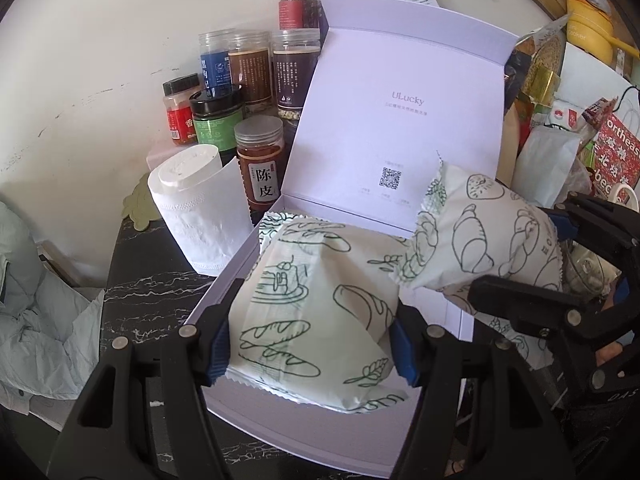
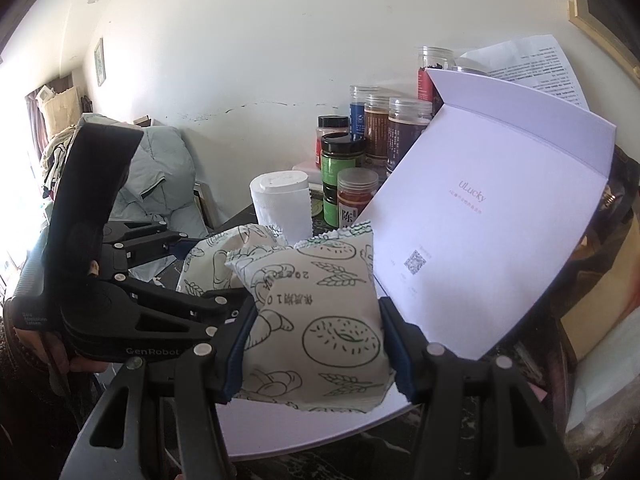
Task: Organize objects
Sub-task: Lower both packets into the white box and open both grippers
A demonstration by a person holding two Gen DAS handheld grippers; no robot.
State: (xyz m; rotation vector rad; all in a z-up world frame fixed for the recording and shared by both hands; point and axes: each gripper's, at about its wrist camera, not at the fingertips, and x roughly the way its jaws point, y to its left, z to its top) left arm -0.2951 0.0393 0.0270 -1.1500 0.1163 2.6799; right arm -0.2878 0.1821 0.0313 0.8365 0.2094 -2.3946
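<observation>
Both tongs, left (image 1: 312, 344) and right (image 2: 314, 344), each clench a bread-printed packet (image 1: 320, 312) above the open white box (image 1: 360, 452).

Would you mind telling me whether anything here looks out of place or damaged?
Nothing stands out: both bread packets look intact in the jaws above the open white box, and the jars stand upright beside the paper roll.

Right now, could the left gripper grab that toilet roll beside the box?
Probably not as things stand: the left gripper is already shut on a bread packet over the open box. The toilet roll stands unobstructed beside the box, but the packet would have to be set down first.
</observation>
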